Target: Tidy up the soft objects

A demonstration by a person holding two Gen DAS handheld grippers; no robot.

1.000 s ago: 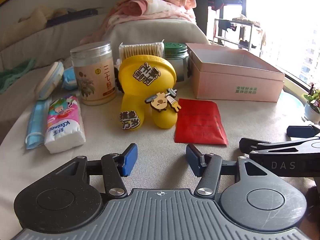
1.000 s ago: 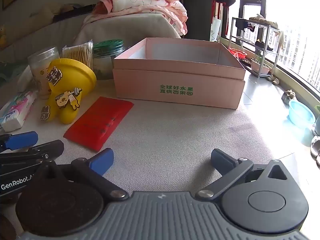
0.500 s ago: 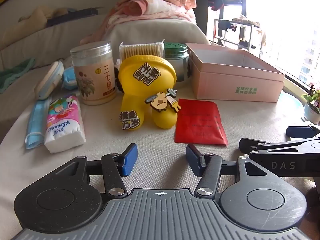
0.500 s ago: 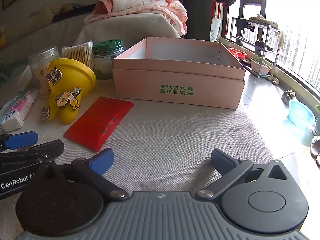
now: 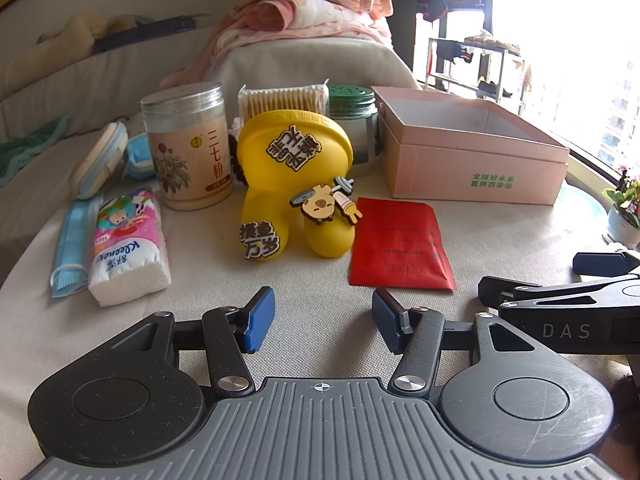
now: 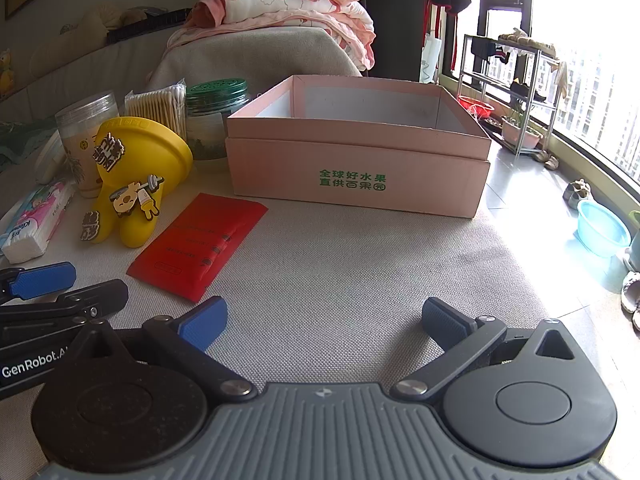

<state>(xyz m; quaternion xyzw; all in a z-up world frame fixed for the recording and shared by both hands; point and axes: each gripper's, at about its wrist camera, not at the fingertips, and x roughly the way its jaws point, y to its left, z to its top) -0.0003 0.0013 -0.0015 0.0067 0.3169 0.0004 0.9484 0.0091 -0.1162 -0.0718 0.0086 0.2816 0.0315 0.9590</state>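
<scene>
Pink cardboard box [image 6: 356, 178] holds nothing visible, while tissue pack [image 5: 126, 246], red pouch [image 5: 400, 250] and yellow glove [image 5: 294, 184] lie on the worktop [image 6: 360, 272], both claws, left [image 5: 322, 316] and right [image 6: 320, 320], wide open and empty, so sorting seems unstarted.

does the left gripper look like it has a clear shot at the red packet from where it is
Probably yes. The left gripper is open and holds nothing, and the red packet lies flat just ahead, slightly to its right, with only bare cloth between. The yellow glove sits beside the packet, not across the path.
</scene>
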